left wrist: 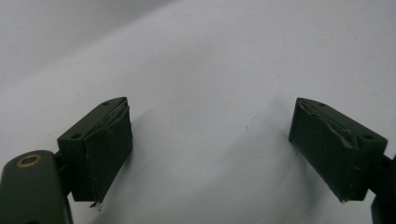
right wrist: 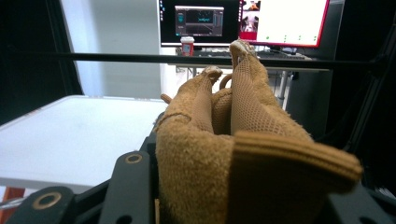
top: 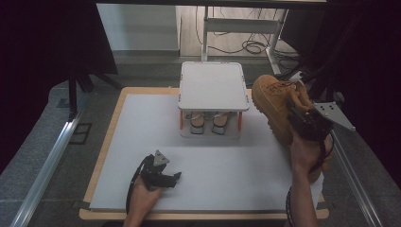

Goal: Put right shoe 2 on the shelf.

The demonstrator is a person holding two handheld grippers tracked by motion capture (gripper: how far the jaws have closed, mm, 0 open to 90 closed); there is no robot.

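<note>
A tan suede boot (top: 273, 100) hangs in the air to the right of a white two-level rack (top: 213, 86), held tilted with its sole turned to the left. My right gripper (top: 298, 116) is shut on the boot's collar. In the right gripper view the boot (right wrist: 233, 154) sits between the black jaws of my right gripper (right wrist: 243, 198), its tongue standing up ahead. At the front left my left gripper (top: 176, 178) rests on the white table mat (top: 142, 137). Its jaws stand wide open, and in the left gripper view my left gripper (left wrist: 210, 149) has nothing but bare mat between its pads.
A pair of pale shoes (top: 208, 122) sits on the rack's lower shelf; the top shelf is bare. Metal frame rails (top: 47, 165) run along both table sides. Beyond the table stand lit monitors (right wrist: 243, 21), a red cup (right wrist: 187, 45) and floor cables (top: 250, 47).
</note>
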